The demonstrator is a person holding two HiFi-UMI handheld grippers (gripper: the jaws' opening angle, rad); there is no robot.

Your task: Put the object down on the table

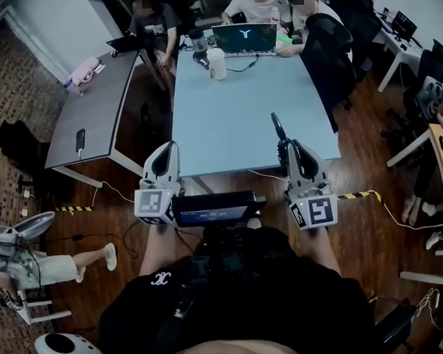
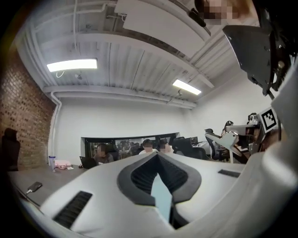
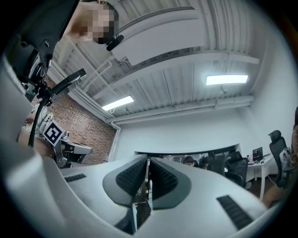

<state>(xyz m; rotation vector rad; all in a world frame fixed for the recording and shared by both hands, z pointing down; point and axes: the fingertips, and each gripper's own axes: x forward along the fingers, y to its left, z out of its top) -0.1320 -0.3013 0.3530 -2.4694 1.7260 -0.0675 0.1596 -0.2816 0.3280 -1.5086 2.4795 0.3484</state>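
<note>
Pale blue bench (image 1: pixel 233 113) ahead, near half bare. Right tool (image 1: pixel 286 146) pinching thin dark object (image 1: pixel 276 125), apparently over near bench edge. Left tool (image 1: pixel 169 149) pressed together, nothing seen in it. Best to lower onto bare patch, then release gently. Laptop (image 1: pixel 245 39), white cup (image 1: pixel 216 63), seated people at far end, none blocking.

A glowing Y emblem (image 1: pixel 244 34) — on the laptop (image 1: pixel 234 46) (nothing else legible).
</note>
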